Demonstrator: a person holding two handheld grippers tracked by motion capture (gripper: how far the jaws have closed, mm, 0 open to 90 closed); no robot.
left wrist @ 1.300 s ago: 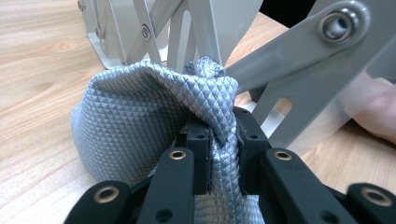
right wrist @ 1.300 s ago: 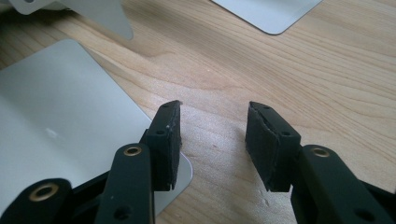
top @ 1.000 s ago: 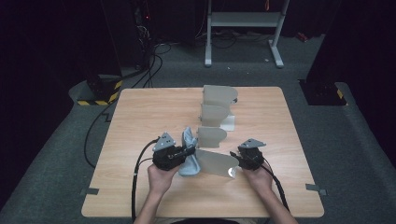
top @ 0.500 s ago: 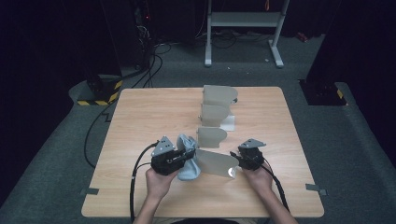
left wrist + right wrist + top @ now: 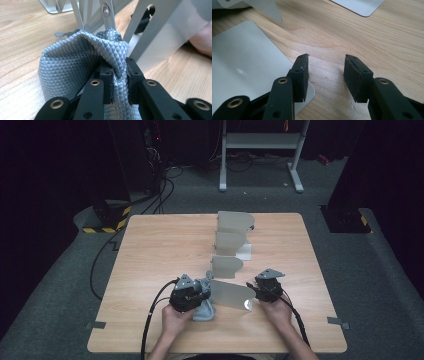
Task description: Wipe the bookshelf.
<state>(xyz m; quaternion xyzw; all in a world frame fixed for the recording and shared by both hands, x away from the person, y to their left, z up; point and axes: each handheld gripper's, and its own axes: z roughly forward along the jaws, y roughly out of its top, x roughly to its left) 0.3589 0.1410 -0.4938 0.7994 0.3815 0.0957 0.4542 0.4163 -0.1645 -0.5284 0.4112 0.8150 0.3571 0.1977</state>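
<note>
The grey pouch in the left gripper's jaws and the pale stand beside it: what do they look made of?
Grey pouch: soft fabric or coated textile with a slight sheen; it shows a quilted diamond texture and bunches between the jaws. Pale stand: probably thin sheet metal, matte silver-grey, with flat panels and a rivet or screw; painted plastic can't be ruled out.

A pale wooden surface [image 5: 160,255] stands on grey carpet, with a person's two forearms coming in from its near edge. The left gripper [image 5: 189,292] sits low over a crumpled grey cloth [image 5: 205,307], which bulges out to its right and touches the wood. Just beside the cloth lies a grey metal plate [image 5: 231,293], tilted, its far end reaching the right gripper [image 5: 266,287]; whether those fingers touch the plate cannot be told from here. Behind them three more grey plates [image 5: 227,242] stand upright in a row running away toward the far edge. Black cables trail from both grippers off the near side.
</note>
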